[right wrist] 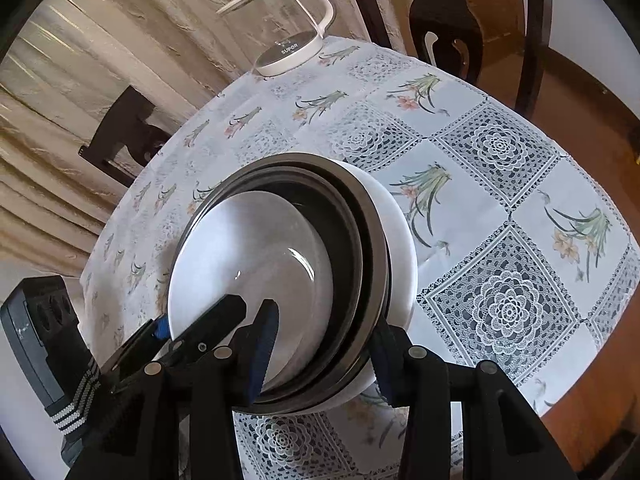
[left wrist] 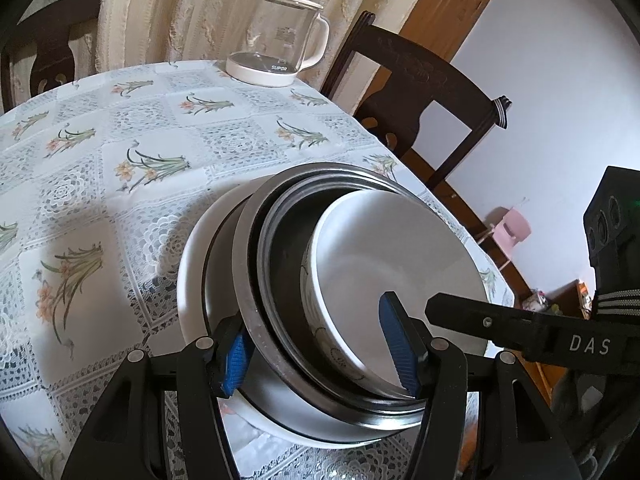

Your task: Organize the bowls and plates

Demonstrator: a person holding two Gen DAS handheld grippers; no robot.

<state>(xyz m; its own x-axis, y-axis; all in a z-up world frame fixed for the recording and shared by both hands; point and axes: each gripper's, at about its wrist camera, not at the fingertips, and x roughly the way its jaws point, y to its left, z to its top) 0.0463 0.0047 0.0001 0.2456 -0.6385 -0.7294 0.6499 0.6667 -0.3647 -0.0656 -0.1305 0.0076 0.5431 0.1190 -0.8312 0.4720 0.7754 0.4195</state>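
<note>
Nested stack (left wrist: 280,280) sitting on table (left wrist: 120,208) w/ flowered lace cloth: white bowl (left wrist: 400,264) inside steel bowls (left wrist: 256,280), white plate (left wrist: 192,280) underneath. Left gripper (left wrist: 320,356) straddling near rims, jaws spread wide; right gripper (right wrist: 320,356) doing likewise. Grip contact: can't tell. Glass kettle (left wrist: 280,36) standing at far edge
</note>
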